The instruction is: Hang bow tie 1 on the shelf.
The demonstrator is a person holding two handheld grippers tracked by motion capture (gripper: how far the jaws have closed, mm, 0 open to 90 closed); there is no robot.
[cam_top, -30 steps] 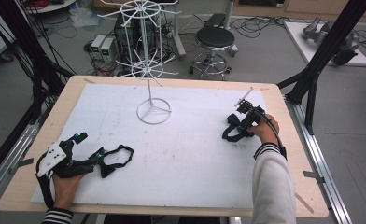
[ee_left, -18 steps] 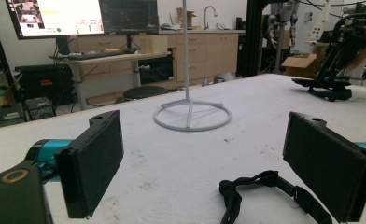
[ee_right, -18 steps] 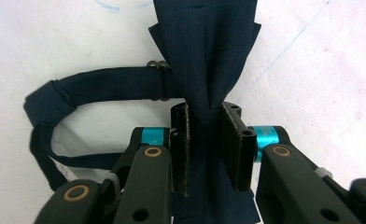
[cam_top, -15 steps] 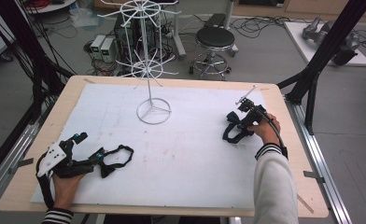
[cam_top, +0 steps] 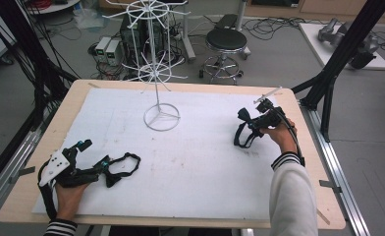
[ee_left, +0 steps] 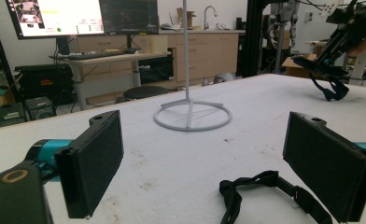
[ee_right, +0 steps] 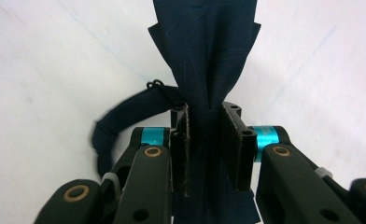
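In the high view, the right gripper (cam_top: 253,129), at the right of the frame, sits slightly higher off the white mat (cam_top: 190,162) than a second ago. Its jaws are clamped on a dark bow tie (cam_top: 243,132), whose strap loop now hangs a little freer above the mat instead of lying close to it.

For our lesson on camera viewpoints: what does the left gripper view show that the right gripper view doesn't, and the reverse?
Left gripper view: the left gripper, open, a wire stand and a loose tie. Right gripper view: the pads pinching folded cloth, close up. Shared: the right gripper, its dark tie, the sheet.
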